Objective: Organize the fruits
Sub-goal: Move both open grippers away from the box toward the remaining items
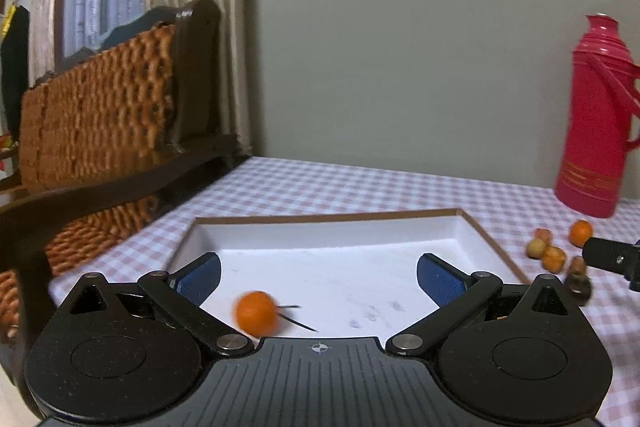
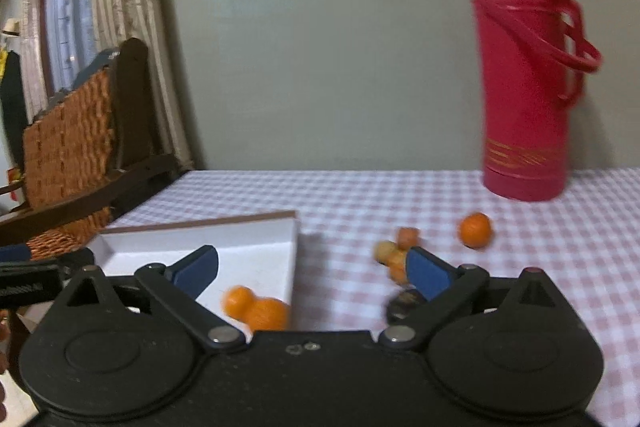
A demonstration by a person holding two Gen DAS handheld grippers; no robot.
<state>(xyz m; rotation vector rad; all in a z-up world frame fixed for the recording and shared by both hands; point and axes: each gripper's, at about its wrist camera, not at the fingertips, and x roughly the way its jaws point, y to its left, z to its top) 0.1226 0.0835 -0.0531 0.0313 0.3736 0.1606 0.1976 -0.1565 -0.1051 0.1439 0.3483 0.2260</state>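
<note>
A white tray with a brown rim (image 1: 496, 251) lies on the checked tablecloth. A small orange (image 1: 257, 311) with a thin stem is inside it, blurred, near my left gripper (image 1: 318, 277), which is open and empty over the tray. In the right wrist view two oranges (image 2: 256, 307) show in the tray (image 2: 294, 259). My right gripper (image 2: 312, 269) is open and empty over the tray's right edge. Several small fruits (image 2: 396, 251) and one orange (image 2: 475, 229) lie on the cloth right of the tray; they also show in the left wrist view (image 1: 550, 253).
A tall red thermos (image 2: 524, 79) stands at the back right of the table, also in the left wrist view (image 1: 596, 115). A wicker and dark wood chair (image 1: 112, 115) stands left of the table. A grey wall is behind.
</note>
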